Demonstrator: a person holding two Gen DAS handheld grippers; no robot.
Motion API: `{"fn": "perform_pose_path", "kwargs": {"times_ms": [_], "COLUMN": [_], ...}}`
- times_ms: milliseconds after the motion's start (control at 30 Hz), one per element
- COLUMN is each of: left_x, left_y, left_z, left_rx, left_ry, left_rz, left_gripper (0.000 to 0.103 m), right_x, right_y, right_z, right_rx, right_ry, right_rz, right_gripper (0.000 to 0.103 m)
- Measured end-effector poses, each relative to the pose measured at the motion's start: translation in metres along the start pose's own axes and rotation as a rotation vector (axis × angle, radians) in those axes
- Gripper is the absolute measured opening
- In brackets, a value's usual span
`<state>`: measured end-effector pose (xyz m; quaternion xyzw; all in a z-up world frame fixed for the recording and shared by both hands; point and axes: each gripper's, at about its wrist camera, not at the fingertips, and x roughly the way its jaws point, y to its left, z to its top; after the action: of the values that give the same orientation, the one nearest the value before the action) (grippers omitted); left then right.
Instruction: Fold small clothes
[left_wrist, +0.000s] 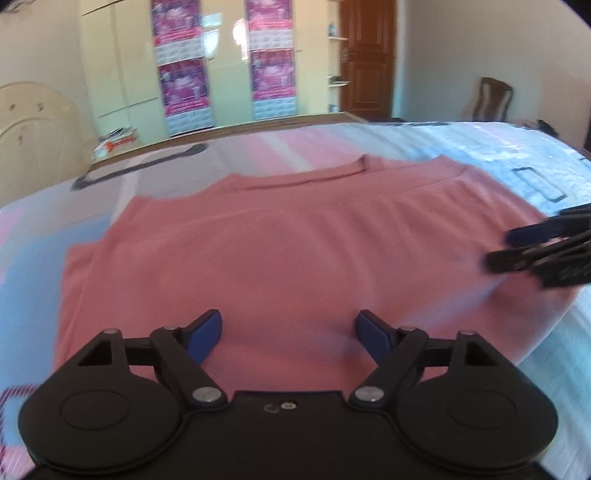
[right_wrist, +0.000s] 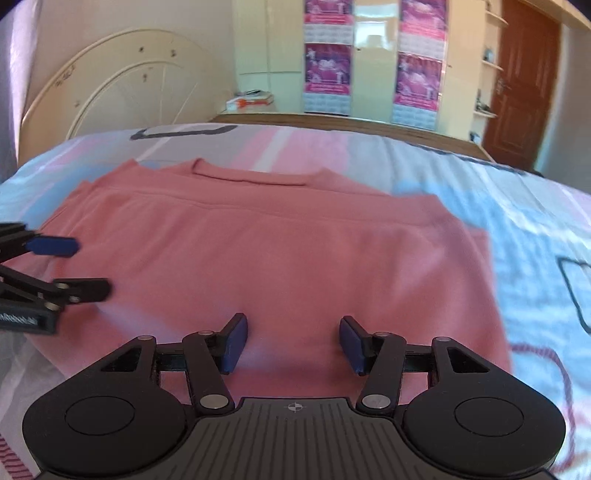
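Observation:
A pink shirt (left_wrist: 280, 251) lies on the bed, partly folded, its neckline at the far side; it also shows in the right wrist view (right_wrist: 280, 251). My left gripper (left_wrist: 288, 328) is open and empty, hovering over the shirt's near edge. My right gripper (right_wrist: 293, 341) is open and empty over the near part of the shirt. The right gripper also shows at the right edge of the left wrist view (left_wrist: 498, 247), over the shirt's right side. The left gripper shows at the left edge of the right wrist view (right_wrist: 88, 267), over the shirt's left side.
The bed sheet (left_wrist: 480, 147) is patterned in pale blue, pink and white. Beyond the bed stand a cream wardrobe with pink posters (left_wrist: 181, 74), a brown door (left_wrist: 365, 55), a chair (left_wrist: 493, 98) and a cream headboard (right_wrist: 122, 85).

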<state>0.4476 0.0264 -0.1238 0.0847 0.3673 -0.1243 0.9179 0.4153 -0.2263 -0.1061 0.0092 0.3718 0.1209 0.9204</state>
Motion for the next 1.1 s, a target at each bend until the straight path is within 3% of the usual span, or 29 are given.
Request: {"fn": "perform_pose_path", "kwargs": {"times_ms": [333,367,433,533,633,733,800,933,1000,1067,1100], "left_x": [-0.047,-0.05,-0.057,-0.055,-0.041,-0.031,-0.035,-0.048,-0.051,-0.051,-0.052], "left_y": [0.071,0.07,0.058,0.027,-0.012,-0.023,-0.01,0.033,0.05,0.054,0.053], "left_z": [-0.056,-0.055,-0.046,-0.033,-0.026,-0.032,-0.038,-0.052,-0.055,-0.056,-0.055], "left_rx": [-0.111,-0.119,-0.112,-0.1,-0.034,-0.024,-0.053,-0.12,-0.159,-0.165,-0.164], "left_ry": [0.017,0.018,-0.005,-0.031,-0.002,0.044,0.04,0.042,0.044,0.046,0.048], "left_rz": [0.128,0.135,0.148,0.064,0.016,0.029,0.043,0.125,0.128,0.124,0.129], "left_gripper": [0.081,0.076,0.07,0.074,0.081,0.083,0.083,0.083,0.083,0.083,0.083], "right_x": [-0.042,-0.047,-0.057,-0.055,-0.038,-0.026,-0.031,-0.056,-0.058,-0.065,-0.067], "right_y": [-0.059,-0.057,-0.039,0.006,0.056,0.08,0.07,-0.001,-0.045,-0.068,-0.069], "right_z": [-0.043,-0.043,-0.036,-0.029,-0.028,-0.035,-0.037,-0.046,-0.054,-0.057,-0.055], "right_rx": [0.105,0.111,0.107,0.059,-0.023,-0.087,-0.076,0.06,0.168,0.226,0.209], "right_ry": [0.017,0.016,-0.014,-0.042,-0.008,0.028,0.026,-0.003,0.054,0.053,0.061], "right_rz": [-0.164,-0.177,-0.184,-0.089,-0.009,-0.021,-0.017,-0.209,-0.258,-0.183,-0.188], "right_gripper": [0.053,0.053,0.053,0.053,0.053,0.054,0.053,0.052,0.035,0.024,0.021]}}
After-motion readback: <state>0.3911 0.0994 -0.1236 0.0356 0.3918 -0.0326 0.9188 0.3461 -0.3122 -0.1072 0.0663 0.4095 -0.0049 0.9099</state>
